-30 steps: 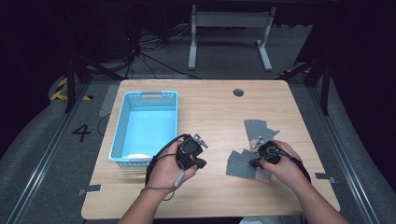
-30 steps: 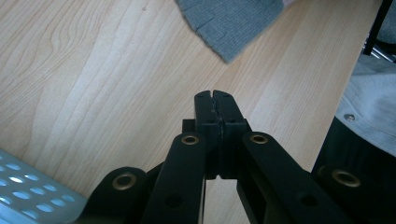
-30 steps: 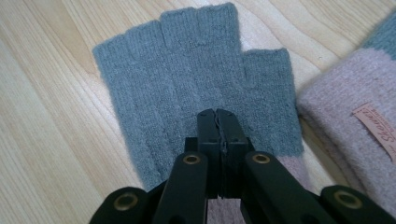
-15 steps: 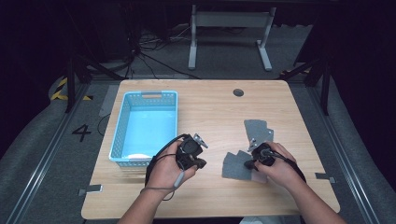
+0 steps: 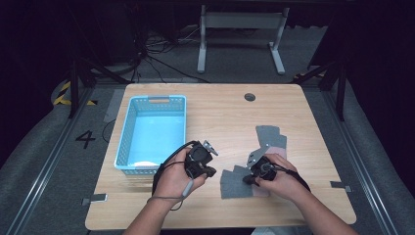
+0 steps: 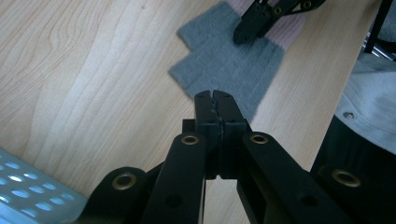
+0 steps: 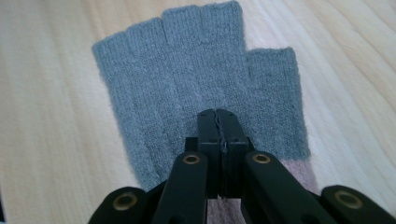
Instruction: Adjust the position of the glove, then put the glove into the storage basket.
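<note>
A grey fingerless glove [image 5: 234,182] with a pink cuff [image 7: 299,177] lies flat on the wooden table near its front edge. My right gripper [image 5: 248,179] is shut, and its tips rest on the glove [image 7: 187,84] just above the cuff; no fold of cloth shows between the jaws. My left gripper [image 5: 210,172] is shut and empty, just left of the glove's finger end. In the left gripper view its tips [image 6: 215,95] hang over the glove's edge [image 6: 229,65]. A second grey glove [image 5: 271,137] lies flat farther back on the right.
A light blue plastic basket [image 5: 126,132] stands on the left half of the table, close behind my left hand. A round cable hole [image 5: 250,97] sits near the far edge. Bare wood spreads across the middle and back of the table.
My right gripper has slid left and toward the front edge, and the near glove has shifted with it, away from the second glove. The left gripper has stayed put.
</note>
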Available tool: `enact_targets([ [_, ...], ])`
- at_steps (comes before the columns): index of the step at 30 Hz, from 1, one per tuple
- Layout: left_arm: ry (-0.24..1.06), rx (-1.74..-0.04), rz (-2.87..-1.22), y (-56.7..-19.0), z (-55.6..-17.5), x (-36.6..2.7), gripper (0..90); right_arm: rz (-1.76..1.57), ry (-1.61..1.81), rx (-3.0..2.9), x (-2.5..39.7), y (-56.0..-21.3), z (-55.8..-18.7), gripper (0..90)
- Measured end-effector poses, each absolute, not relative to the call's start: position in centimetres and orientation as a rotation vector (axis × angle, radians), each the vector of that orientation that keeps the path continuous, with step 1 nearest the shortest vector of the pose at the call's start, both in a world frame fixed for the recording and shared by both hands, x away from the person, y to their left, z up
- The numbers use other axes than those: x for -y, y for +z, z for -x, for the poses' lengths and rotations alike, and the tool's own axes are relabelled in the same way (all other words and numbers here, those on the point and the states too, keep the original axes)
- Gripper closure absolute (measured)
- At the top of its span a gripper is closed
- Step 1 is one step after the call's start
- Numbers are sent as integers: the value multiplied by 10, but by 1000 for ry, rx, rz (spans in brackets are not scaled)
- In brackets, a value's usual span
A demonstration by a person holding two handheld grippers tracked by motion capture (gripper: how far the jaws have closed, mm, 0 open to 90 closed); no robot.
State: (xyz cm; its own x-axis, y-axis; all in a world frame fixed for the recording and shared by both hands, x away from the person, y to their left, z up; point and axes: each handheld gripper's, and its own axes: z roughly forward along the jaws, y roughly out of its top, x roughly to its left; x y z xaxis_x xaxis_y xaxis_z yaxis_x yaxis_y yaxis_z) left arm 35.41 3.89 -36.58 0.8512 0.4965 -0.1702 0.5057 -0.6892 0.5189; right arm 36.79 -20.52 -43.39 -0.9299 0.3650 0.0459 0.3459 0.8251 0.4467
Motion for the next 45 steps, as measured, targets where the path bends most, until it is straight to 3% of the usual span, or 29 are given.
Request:
enact_targets([
  [9, -26, -729, -2455, -365, -355, -38, 900, -569, 776, -2964, 205, -430, -365, 865],
  [17, -21, -755, -2444, -361, -357, -46, 887, -750, 902, -2825, 227, -414, -364, 723],
  [27, -11, -778, -2428, -357, -359, -55, 883, -901, 974, -2697, 263, -396, -369, 732],
  [45, -16, -780, -2419, -356, -360, -57, 882, -1035, 1003, -2572, 289, -382, -375, 724],
])
